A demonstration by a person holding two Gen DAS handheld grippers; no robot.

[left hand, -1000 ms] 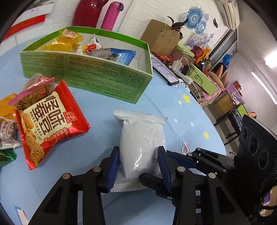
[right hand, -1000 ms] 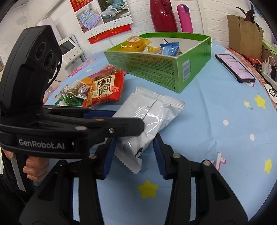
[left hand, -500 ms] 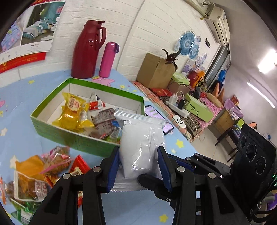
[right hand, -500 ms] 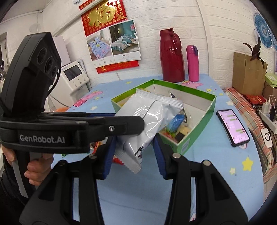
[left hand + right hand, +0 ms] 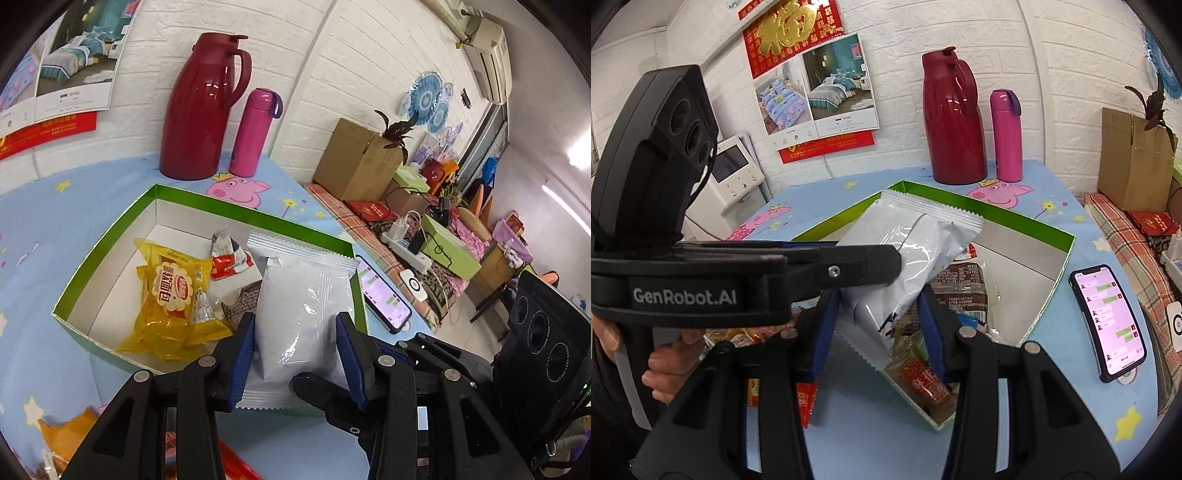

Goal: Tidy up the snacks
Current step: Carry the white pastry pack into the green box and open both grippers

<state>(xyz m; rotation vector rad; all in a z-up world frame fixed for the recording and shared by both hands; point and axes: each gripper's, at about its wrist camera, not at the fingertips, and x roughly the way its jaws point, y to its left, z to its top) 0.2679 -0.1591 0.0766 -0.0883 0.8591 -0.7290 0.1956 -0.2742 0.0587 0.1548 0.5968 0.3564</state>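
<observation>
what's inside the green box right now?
The green box holds a yellow pack, a small red-white packet, a brown packet and an orange one. The white bag, held above, hides the rest.

Bright indoor light; ceiling tube (image 5: 581,157) flared at three o'clock, fisheye edges bent and vignetted, centres sharp

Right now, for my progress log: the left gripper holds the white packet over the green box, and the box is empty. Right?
Not empty: the left wrist view shows a yellow packet and other snacks inside the green box. The left gripper does hold the white packet over it.
</observation>
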